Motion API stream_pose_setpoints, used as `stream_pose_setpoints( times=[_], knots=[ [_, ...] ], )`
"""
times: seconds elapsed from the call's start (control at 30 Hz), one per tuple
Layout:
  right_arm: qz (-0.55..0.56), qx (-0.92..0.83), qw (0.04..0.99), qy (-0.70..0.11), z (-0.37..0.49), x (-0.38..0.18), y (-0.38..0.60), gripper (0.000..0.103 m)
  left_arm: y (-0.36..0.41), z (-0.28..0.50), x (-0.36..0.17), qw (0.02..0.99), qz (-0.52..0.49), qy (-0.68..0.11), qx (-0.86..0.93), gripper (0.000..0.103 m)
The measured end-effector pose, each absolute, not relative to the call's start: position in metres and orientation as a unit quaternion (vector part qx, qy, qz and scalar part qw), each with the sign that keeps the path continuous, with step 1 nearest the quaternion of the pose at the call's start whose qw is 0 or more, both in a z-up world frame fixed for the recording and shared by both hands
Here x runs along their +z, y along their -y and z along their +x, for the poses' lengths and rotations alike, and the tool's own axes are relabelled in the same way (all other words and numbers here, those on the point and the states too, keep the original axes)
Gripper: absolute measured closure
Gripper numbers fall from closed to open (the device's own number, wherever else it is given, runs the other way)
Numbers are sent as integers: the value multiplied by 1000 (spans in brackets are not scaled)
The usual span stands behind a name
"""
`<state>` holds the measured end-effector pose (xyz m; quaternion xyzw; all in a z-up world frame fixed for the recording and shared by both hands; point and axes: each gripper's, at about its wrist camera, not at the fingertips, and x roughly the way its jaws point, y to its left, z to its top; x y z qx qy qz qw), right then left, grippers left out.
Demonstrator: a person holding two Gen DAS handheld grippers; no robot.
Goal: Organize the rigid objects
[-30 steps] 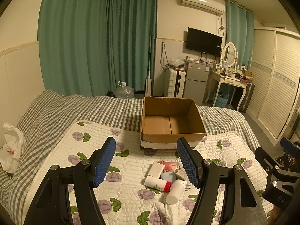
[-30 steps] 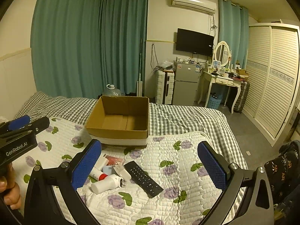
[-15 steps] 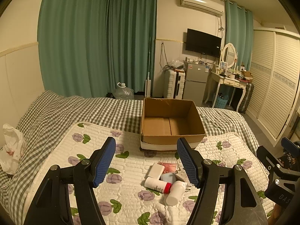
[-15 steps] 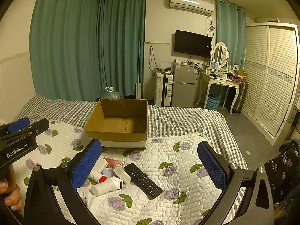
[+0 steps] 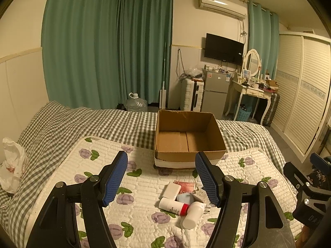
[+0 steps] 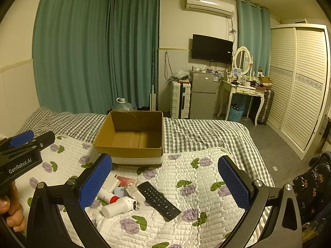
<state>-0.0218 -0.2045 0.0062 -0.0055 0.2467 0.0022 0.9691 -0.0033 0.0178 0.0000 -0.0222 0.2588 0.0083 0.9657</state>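
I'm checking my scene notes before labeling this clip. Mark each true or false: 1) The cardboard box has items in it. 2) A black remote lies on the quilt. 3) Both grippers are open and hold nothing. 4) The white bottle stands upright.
1) False: the cardboard box is empty.
2) True: the black remote lies on the floral quilt.
3) True: left gripper and right gripper are open and hold nothing.
4) False: the white bottle lies on its side.
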Motion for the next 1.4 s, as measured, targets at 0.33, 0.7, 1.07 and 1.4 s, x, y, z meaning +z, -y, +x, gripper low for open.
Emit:
stream_pose_setpoints(
  times=[0.33, 0.7, 1.07, 1.4],
  knots=[
    [-7, 3, 969, -245, -20, 7, 203, 0, -17, 1, 0, 966, -18, -256, 10, 32],
    [-15, 19, 971, -236, -17, 7, 203, 0, -14, 5, -6, 967, -4, -255, 1, 32],
    [-23, 10, 968, -248, 5, -11, 222, 0, -15, 33, -29, 959, 6, -283, -13, 32],
    [-27, 17, 954, -297, 43, -59, 234, 0, -20, 66, -77, 949, 24, -314, -6, 32]
  ],
)
